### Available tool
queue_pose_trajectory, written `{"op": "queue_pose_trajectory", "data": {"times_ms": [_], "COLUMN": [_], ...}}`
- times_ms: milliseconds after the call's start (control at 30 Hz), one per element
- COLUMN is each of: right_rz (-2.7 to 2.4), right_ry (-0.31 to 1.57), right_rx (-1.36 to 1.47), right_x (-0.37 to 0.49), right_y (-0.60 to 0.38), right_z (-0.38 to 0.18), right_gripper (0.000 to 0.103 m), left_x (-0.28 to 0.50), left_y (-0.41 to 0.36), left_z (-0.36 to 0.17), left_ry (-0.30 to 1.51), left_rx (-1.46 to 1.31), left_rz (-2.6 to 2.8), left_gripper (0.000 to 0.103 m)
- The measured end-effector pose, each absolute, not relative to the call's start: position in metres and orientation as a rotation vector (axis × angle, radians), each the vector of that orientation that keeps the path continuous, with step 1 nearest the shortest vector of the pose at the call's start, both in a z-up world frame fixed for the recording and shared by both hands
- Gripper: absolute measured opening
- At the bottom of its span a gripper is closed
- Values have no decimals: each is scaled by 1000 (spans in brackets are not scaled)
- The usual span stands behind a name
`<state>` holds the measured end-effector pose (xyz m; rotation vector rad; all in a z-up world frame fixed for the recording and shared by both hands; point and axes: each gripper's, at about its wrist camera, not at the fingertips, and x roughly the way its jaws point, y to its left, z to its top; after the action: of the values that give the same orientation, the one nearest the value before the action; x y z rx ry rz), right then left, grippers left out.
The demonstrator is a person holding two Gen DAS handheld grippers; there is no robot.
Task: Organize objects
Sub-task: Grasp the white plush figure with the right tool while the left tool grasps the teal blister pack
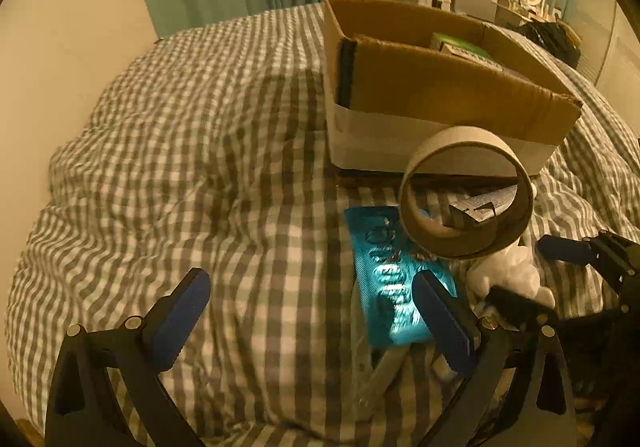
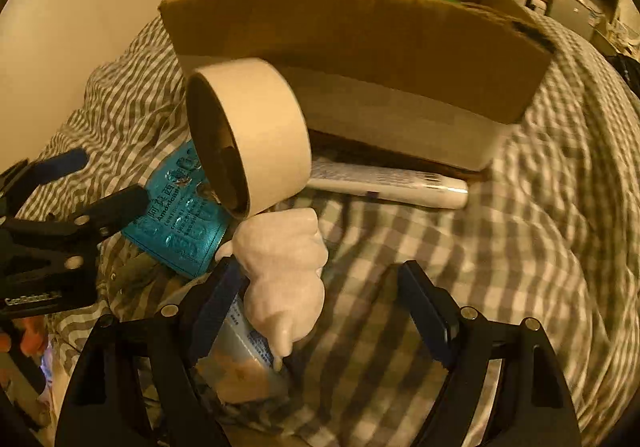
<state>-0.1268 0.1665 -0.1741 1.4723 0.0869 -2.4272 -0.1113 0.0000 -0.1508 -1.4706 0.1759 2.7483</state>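
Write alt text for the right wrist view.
Open right tongs hover over a checked bedspread, a white figurine standing by the left finger. Beyond it, a tape roll stands on edge over a teal blister pack, with a white tube before a cardboard box.

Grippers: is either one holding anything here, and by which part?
Nothing is held. The left gripper and right gripper both have open jaws; the tape roll sits on the pile.

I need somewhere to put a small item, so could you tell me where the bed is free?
The checked bedspread left of the cardboard box lies bare. It is crowded in front of the box: tape roll, teal blister pack, white figurine.
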Motion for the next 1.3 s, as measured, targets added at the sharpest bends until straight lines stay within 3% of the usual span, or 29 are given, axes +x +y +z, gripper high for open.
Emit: {"op": "queue_pose_trajectory", "data": {"times_ms": [167, 200, 233, 467, 833, 900, 1067, 1300], "right_rz": [-2385, -2374, -2362, -2455, -2632, -2620, -2611, -2638], "right_ry": [111, 121, 133, 95, 85, 78, 98, 103], "right_rx": [1471, 1468, 1464, 1405, 1356, 1359, 1359, 1308], "right_x": [-130, -129, -129, -111, -103, -104, -105, -88], "right_y": [161, 158, 156, 169, 215, 217, 215, 207], "right_z": [-176, -175, -174, -151, -121, -123, -125, -105], "right_gripper": [70, 61, 43, 44, 44, 44, 44, 44], "left_x": [-116, -115, -114, -110, -135, -139, -136, -116], "left_y": [8, 9, 9, 7, 47, 50, 44, 24], "left_z": [-155, -155, -154, -147, -170, -178, -180, -151], "left_ry": [202, 201, 201, 81, 139, 138, 93, -26], "left_rx": [-1480, -1479, -1480, -1503, -1568, -1592, -1597, -1549], "left_rz": [2706, 2700, 2695, 2660, 2586, 2556, 2518, 2549], "left_gripper": [103, 103, 103, 103, 103, 98, 66, 66]}}
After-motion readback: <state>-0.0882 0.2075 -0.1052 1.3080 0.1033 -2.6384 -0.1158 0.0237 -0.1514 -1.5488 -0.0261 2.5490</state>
